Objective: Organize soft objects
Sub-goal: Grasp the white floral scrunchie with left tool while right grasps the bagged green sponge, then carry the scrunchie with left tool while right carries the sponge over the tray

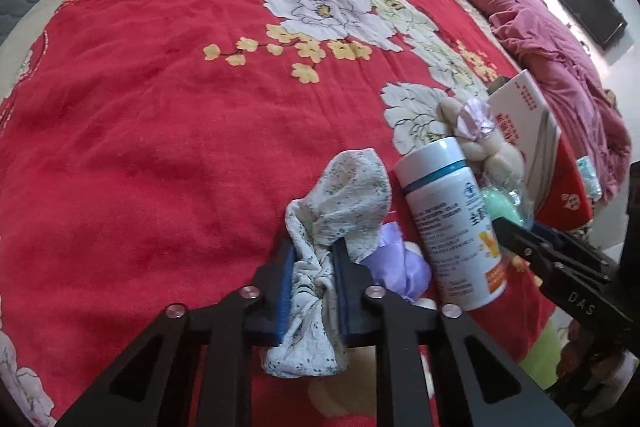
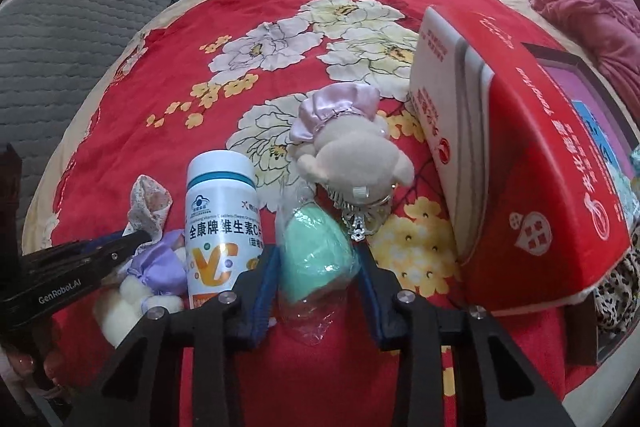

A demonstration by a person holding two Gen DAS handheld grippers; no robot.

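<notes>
My left gripper is shut on a white speckled cloth, held just above the red flowered bedspread. The cloth also shows in the right wrist view, where the left gripper enters from the left. My right gripper is closed around a mint-green soft ball in clear plastic wrap; it also shows in the left wrist view. A beige plush toy with a pink satin cap lies just beyond the ball. A plush toy in lilac satin lies under the left gripper.
A white vitamin bottle stands between the two grippers. A red and white box stands at the right. A rolled maroon quilt lies along the bed's far right side. A grey quilted pad lies at the left.
</notes>
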